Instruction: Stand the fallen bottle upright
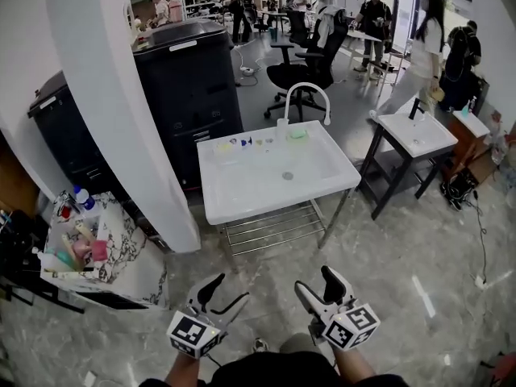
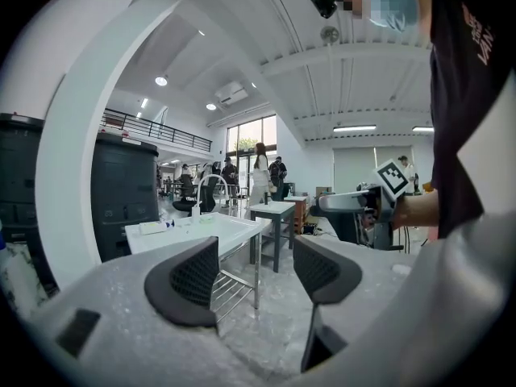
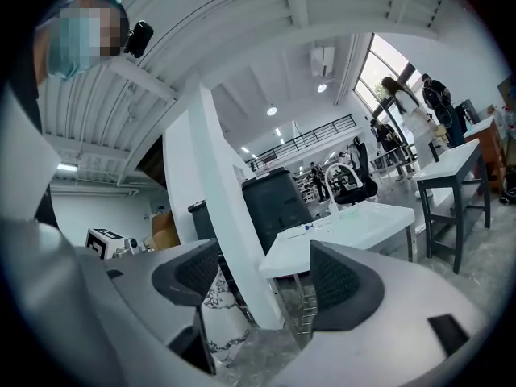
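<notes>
A white sink [image 1: 242,196] on a metal stand is ahead of me, with a curved white faucet [image 1: 310,91]. Several small items [image 1: 246,142] lie along its back ledge, beside a green thing [image 1: 298,133]; they are too small to tell which one is a fallen bottle. My left gripper [image 1: 228,290] and right gripper [image 1: 317,282] are held low over the floor, well short of the sink, both open and empty. In the left gripper view the sink [image 2: 226,226] shows beyond the open left gripper [image 2: 254,268]. The right gripper [image 3: 258,271] also faces the sink [image 3: 355,224].
A white pillar [image 1: 121,111] and a black printer [image 1: 189,79] stand left of the sink. At lower left, a marble-patterned cart [image 1: 121,248] holds bottles. A second sink stand [image 1: 415,131] is at right, with an office chair [image 1: 302,67] and several people behind.
</notes>
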The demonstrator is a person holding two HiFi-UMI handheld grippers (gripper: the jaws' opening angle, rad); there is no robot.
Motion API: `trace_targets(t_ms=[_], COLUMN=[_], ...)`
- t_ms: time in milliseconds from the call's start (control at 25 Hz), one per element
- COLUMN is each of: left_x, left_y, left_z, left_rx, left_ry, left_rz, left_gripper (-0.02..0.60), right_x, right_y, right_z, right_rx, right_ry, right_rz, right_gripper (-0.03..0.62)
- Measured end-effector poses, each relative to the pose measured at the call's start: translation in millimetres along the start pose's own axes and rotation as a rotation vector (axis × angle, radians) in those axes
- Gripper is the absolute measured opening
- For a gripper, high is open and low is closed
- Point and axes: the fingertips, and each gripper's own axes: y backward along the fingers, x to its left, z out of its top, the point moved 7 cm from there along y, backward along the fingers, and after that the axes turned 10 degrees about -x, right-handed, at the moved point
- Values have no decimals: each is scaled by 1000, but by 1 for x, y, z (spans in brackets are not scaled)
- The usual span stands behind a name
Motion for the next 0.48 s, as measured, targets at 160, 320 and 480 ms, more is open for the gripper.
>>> trace_targets(t_ms=[160,320,480], left_x=[12,23,38], left_y=[-13,-35,-66], left_z=[-8,-15,-14], left_rx=[12,25,23], left_ry=[38,45,42], left_rz=[-10,-35,-28], left_gripper=[287,287,287], right_x=[-7,-25,-50], right_y=[-2,-12,-34], right_z=[-4,-4,0], right_rx=[19,27,29], right_ry=[-5,-12,-16], right_rz=[-35,-65,-54], right_gripper=[333,334,334])
